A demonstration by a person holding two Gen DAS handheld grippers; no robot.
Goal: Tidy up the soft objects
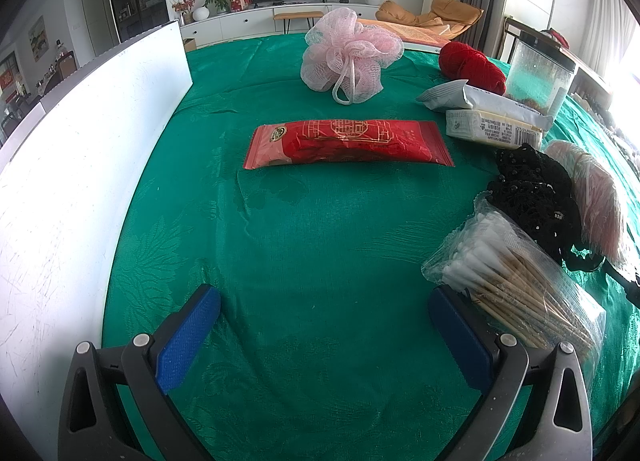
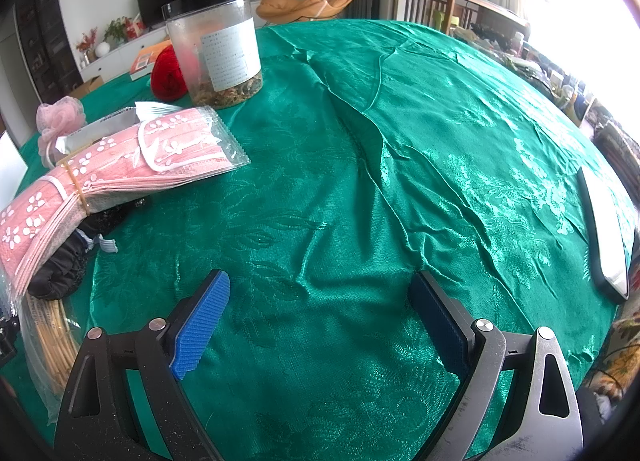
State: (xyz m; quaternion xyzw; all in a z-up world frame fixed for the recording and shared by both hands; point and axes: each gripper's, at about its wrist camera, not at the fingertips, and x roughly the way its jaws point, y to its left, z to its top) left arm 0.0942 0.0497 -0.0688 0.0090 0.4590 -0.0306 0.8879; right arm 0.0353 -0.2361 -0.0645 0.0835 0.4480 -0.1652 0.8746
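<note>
My left gripper [image 1: 324, 301] is open and empty above the green tablecloth [image 1: 320, 241]. Ahead of it lies a red packet [image 1: 348, 144], and beyond that a pink bath pouf [image 1: 348, 55]. To the right are red yarn [image 1: 472, 67], white packets [image 1: 488, 113], a black lace item [image 1: 536, 197], a bundle of pink masks [image 1: 596, 201] and a bag of cotton swabs [image 1: 516, 281]. My right gripper [image 2: 320, 293] is open and empty over bare cloth. The pink masks [image 2: 112, 165], black item [image 2: 60, 273], yarn [image 2: 168, 77] and pouf [image 2: 60, 117] lie to its left.
A white board [image 1: 80, 181] stands along the table's left side. A clear plastic jar [image 2: 216, 49] with a black lid stands near the yarn. A flat dark-rimmed white tray [image 2: 608, 237] lies at the right edge of the table. Chairs and a TV stand beyond.
</note>
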